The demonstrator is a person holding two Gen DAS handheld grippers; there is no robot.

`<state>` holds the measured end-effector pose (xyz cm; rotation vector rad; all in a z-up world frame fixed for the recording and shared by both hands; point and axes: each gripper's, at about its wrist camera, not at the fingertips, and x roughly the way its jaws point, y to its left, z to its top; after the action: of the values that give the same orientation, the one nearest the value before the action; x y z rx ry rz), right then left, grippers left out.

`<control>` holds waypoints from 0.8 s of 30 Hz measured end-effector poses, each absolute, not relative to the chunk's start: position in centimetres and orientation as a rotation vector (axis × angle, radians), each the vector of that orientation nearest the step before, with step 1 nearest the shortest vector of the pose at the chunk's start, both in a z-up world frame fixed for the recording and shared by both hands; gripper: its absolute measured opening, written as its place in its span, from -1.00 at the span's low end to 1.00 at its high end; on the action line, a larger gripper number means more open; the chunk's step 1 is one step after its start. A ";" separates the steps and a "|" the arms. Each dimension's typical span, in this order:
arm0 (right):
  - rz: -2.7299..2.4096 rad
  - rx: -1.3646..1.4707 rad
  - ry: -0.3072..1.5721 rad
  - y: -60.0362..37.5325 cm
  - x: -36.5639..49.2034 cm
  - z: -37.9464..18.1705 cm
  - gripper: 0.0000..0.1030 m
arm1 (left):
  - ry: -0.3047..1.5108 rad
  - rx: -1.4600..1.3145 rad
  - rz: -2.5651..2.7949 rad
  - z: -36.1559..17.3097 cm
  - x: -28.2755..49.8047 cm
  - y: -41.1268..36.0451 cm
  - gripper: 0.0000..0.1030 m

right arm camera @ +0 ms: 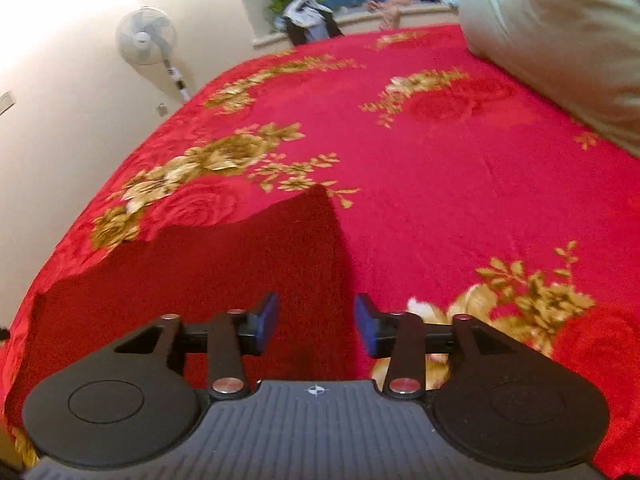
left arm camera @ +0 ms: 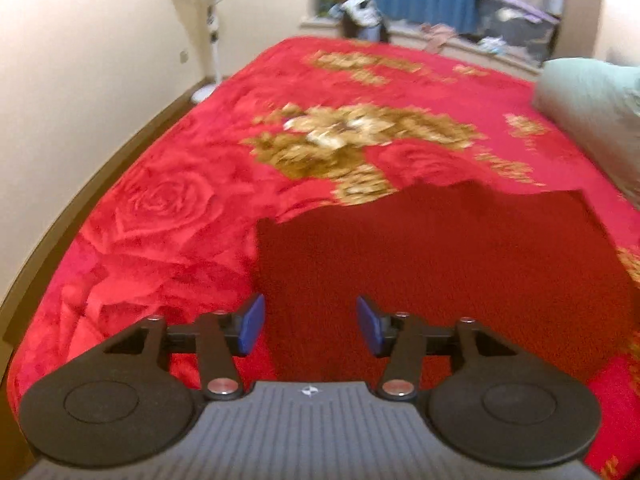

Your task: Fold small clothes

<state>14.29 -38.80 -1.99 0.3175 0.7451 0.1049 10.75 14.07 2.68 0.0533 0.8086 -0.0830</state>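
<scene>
A dark red, plain-woven small garment (left arm camera: pixel 460 264) lies flat on a bed spread with a bright red plush blanket patterned with roses and gold flowers (left arm camera: pixel 168 208), as two hand-held tools hover just above its near edge. The left tool (left arm camera: pixel 310 324) stands with its blue pads apart and nothing between them, the cloth stretching ahead and off to its right; the right tool (right arm camera: pixel 316 324) is likewise open and empty, the same garment (right arm camera: pixel 208 276) running ahead and to its left. The cloth's long axis appears to run across from one tool to the other, so each hand sits near its own end. A pale green pillow (right arm camera: pixel 560 40) rests at the blanket's far right.
</scene>
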 end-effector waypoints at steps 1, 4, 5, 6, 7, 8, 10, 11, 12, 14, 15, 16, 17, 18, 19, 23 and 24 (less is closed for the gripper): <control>0.113 0.303 0.734 -38.5 13.3 -1.7 0.02 | 0.801 0.048 -0.099 2.9 9.5 13.5 0.18; 0.094 0.283 0.734 -37.6 11.7 -2.5 0.03 | 0.789 0.065 -0.142 2.0 6.6 11.4 0.18; 0.089 0.305 0.748 -37.6 11.5 -3.2 0.02 | 0.785 0.085 -0.145 1.3 5.8 10.7 0.18; 0.084 0.324 0.762 -37.6 11.4 -3.9 0.01 | 0.801 0.105 -0.146 0.1 5.3 10.2 0.18; 0.075 0.328 0.776 -37.6 11.3 -4.7 0.00 | 0.852 0.115 -0.139 -1.3 5.3 10.0 0.13; 0.061 0.323 0.795 -37.6 11.2 -5.4 0.01 | 0.914 0.117 -0.110 -2.5 5.5 9.9 0.07; 0.059 0.352 0.823 -37.8 11.3 -6.3 -0.18 | 0.979 0.119 -0.076 -3.8 5.8 9.9 -0.03; 0.078 0.383 0.824 -38.1 11.3 -6.5 -0.27 | 0.979 0.124 -0.080 -3.9 5.8 9.9 -0.03; 0.090 0.404 0.832 -38.3 11.4 -6.8 -0.48 | 0.976 0.119 -0.081 -3.8 5.8 10.0 -0.04; 0.079 0.411 0.851 -38.7 11.5 -7.5 -0.70 | 0.976 0.072 -0.078 -3.7 5.8 10.6 -0.04; 0.081 0.424 0.856 -38.9 11.5 -7.7 -0.73 | 0.974 0.048 -0.074 -3.5 5.7 10.9 -0.05; 0.081 0.445 0.853 -39.1 11.4 -7.7 -0.75 | 0.965 0.020 -0.072 -3.3 5.7 11.3 -0.05; 0.080 0.453 0.845 -39.3 11.2 -7.6 -0.75 | 0.954 0.001 -0.071 -3.0 5.6 11.5 -0.05; 0.080 0.448 0.833 -39.2 11.0 -7.3 -0.76 | 0.943 -0.011 -0.070 -2.8 5.7 11.7 -0.05; 0.080 0.433 0.818 -39.1 10.8 -7.0 -0.76 | 0.931 -0.020 -0.066 -2.6 5.7 11.7 -0.04; 0.068 0.370 0.793 -38.8 10.1 -6.1 -0.76 | 0.894 -0.060 -0.040 -1.8 6.2 12.4 -0.04; 0.070 0.355 0.789 -38.7 10.0 -5.9 -0.75 | 0.885 -0.071 -0.033 -1.6 6.3 12.6 -0.04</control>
<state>10.02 -38.70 -5.93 0.3549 0.7886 0.0696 6.31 12.55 -1.58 -0.0710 0.8848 -0.0333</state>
